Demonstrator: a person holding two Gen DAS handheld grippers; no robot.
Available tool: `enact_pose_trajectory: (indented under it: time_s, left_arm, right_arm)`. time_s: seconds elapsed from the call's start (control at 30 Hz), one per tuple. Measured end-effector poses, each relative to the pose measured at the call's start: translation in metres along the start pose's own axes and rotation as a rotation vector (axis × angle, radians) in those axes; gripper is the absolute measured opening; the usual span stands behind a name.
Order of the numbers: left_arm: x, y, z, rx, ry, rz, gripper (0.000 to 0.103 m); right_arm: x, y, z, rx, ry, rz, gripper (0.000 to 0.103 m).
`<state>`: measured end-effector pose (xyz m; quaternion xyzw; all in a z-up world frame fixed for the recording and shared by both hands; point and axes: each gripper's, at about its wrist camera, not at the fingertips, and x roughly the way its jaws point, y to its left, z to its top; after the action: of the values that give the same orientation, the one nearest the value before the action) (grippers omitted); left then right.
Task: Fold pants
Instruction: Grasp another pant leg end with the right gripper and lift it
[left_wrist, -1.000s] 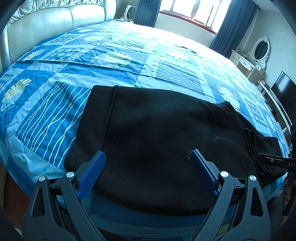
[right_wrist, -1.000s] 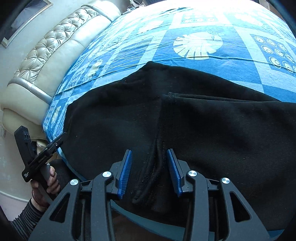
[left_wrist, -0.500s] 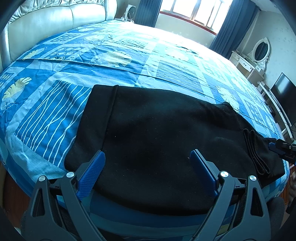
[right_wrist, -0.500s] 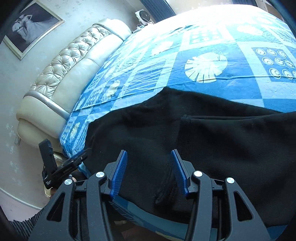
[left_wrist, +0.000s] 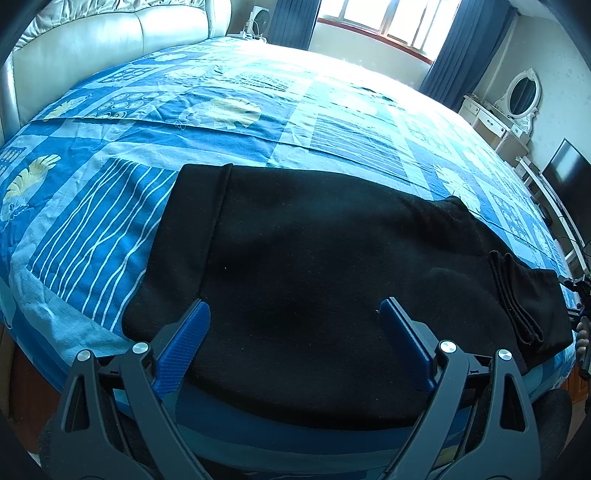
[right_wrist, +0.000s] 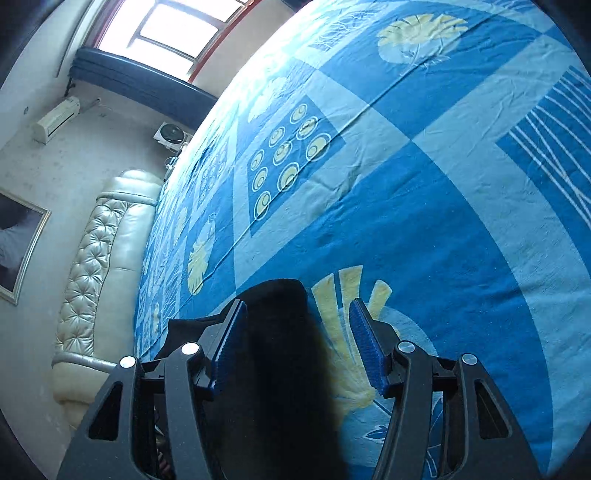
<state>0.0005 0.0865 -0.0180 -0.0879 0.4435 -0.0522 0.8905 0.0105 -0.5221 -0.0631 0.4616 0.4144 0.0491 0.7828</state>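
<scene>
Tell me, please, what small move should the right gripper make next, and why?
Probably ease the right gripper a little forward and close it on the pants. Its jaws are opening, and black cloth lies between the pads without being pinched. The left gripper stands open over the near edge, so nothing holds the pants yet.
</scene>
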Motion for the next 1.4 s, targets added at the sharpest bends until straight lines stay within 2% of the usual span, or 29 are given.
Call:
enact_pose_trajectory:
  time_s: [0.03,0.1,0.13,0.27,0.47,0.6,0.77,0.93,1.07,1.13,1.27,1.4]
  left_arm:
    - [0.000,0.000,0.000,0.002,0.001,0.002,0.093]
    - [0.002,-0.001,0.000,0.006,0.004,0.007,0.093]
    - [0.002,-0.001,0.000,0.008,0.006,0.009,0.093]
    - [0.003,-0.001,0.000,0.013,0.009,0.011,0.093]
    - [0.003,-0.002,-0.001,0.017,0.008,0.009,0.093]
    - [0.002,0.000,-0.001,0.008,0.008,0.000,0.093]
    - [0.002,0.001,0.000,0.001,0.009,-0.004,0.093]
    - [0.001,0.001,0.000,0.000,0.009,-0.005,0.093]
    - [0.001,0.001,0.000,0.002,0.009,-0.004,0.093]
    - [0.002,0.001,0.000,0.002,0.009,-0.003,0.093]
    - [0.001,0.001,0.000,0.002,0.009,-0.003,0.093]
    - [0.001,0.001,0.000,0.002,0.009,-0.003,0.093]
  right_arm:
    - [0.003,-0.003,0.000,0.012,-0.003,0.024,0.057]
    - [0.010,-0.007,-0.001,0.031,0.002,0.068,0.044]
    - [0.015,-0.008,-0.001,0.038,0.021,0.071,0.028]
    - [0.025,-0.005,-0.004,-0.011,0.018,0.004,0.022]
    - [0.024,-0.006,-0.006,0.003,0.008,0.014,0.023]
    - [0.014,-0.012,-0.013,0.064,0.027,0.070,0.032]
    - [-0.001,-0.018,-0.034,0.122,0.088,0.113,0.042]
    - [-0.008,-0.027,-0.059,0.205,0.133,0.165,0.044]
    - [-0.013,-0.035,-0.076,0.259,0.134,0.209,0.045]
    - [-0.014,-0.034,-0.082,0.243,0.128,0.198,0.044]
    - [-0.013,-0.031,-0.091,0.186,0.099,0.111,0.028]
    - [-0.011,-0.028,-0.097,0.154,0.072,0.071,0.022]
